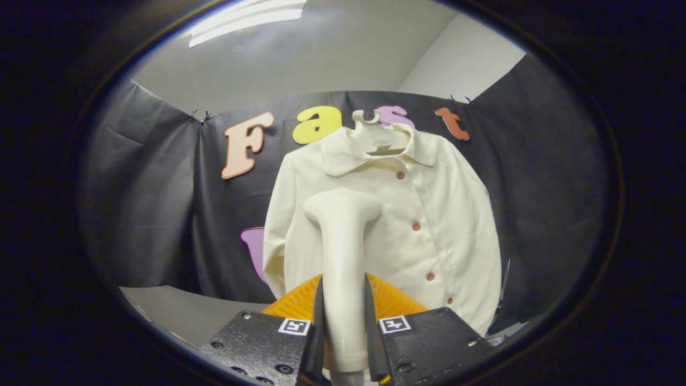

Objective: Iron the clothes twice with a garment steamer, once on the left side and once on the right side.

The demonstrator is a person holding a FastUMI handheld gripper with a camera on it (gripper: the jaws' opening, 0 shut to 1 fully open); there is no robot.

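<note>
A cream button-up shirt [429, 214] with a collar and red buttons hangs on a white hanger [375, 140] against the black booth wall, straight ahead of the fingers. My gripper [343, 311] is shut on the white garment steamer [343, 252], both orange fingers [292, 304] pressing its upright handle. The steamer's wide head stands in front of the shirt's left half, below the collar. Whether the head touches the fabric cannot be told.
A pale table surface [182, 313] lies low to the left, under the shirt's hem. Black cloth walls [139, 203] close in on both sides and behind. White ceiling with a light strip [246, 21] is above.
</note>
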